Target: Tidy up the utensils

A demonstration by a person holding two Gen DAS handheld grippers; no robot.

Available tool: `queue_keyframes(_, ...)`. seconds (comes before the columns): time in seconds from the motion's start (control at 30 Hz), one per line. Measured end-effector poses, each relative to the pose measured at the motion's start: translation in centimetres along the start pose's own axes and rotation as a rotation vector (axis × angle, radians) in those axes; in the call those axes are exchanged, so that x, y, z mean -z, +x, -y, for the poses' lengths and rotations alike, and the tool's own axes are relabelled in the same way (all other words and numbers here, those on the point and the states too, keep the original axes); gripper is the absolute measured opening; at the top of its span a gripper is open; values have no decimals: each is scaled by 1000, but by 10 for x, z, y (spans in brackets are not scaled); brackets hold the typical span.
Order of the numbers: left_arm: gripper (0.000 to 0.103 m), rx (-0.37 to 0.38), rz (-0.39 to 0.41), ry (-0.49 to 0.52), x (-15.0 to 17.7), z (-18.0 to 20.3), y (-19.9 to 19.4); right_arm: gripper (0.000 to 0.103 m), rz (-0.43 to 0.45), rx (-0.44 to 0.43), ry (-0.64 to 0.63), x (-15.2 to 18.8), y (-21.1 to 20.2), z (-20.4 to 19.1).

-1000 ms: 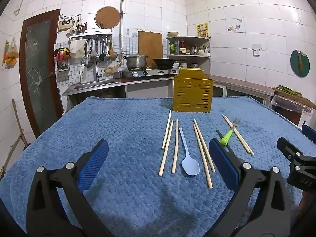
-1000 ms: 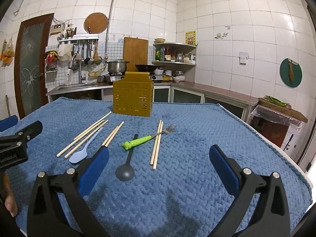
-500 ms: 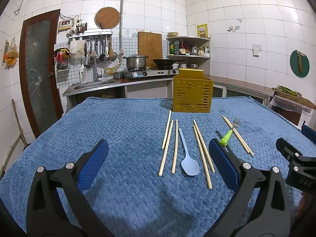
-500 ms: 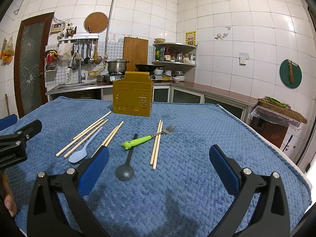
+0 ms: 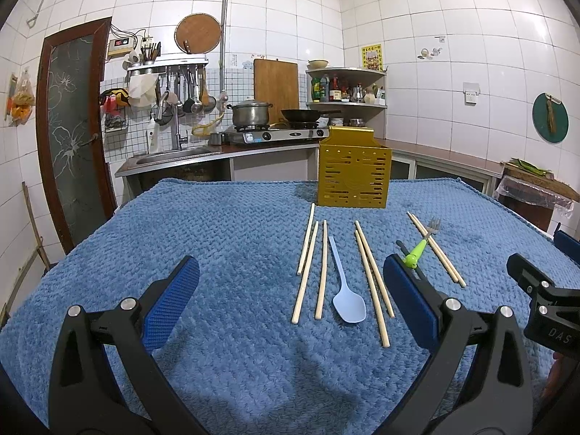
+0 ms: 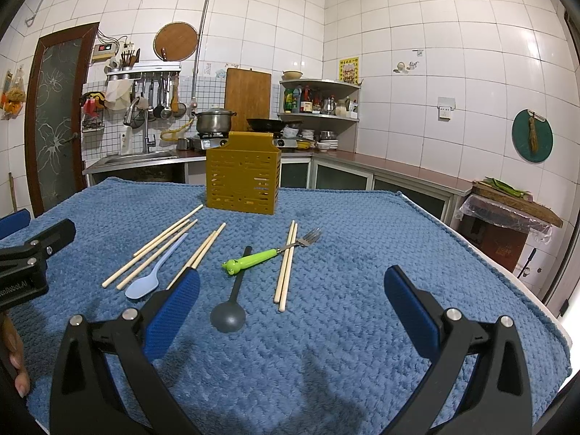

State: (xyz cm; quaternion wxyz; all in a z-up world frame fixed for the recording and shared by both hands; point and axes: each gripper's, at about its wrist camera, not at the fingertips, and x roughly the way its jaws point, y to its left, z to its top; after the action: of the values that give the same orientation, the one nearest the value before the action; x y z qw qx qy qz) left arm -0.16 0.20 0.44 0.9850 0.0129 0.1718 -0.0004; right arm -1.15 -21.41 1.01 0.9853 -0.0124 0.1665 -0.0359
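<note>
A yellow slotted utensil holder (image 5: 354, 172) (image 6: 242, 174) stands upright at the far middle of the blue towel. In front of it lie several wooden chopsticks (image 5: 308, 270) (image 6: 286, 264), a light blue spoon (image 5: 344, 290) (image 6: 152, 277), a green-handled fork (image 6: 270, 253) (image 5: 418, 248) and a black ladle (image 6: 232, 304). My left gripper (image 5: 290, 297) is open and empty above the near towel. My right gripper (image 6: 290, 304) is open and empty, near the ladle's bowl. Each gripper shows at the edge of the other's view.
A blue towel (image 5: 217, 239) (image 6: 362, 253) covers the table. A sink and counter (image 5: 174, 159) with a stove, pot (image 5: 250, 114) and pan stand behind. A plastic-covered stand (image 6: 507, 214) is off the table's right edge.
</note>
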Motion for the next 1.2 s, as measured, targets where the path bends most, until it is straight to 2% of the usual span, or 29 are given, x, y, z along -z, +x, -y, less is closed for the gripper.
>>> queue_keyframes(1.2,98,2,6,0,-1,-1,-2,99,0,4,0,0,0,0)
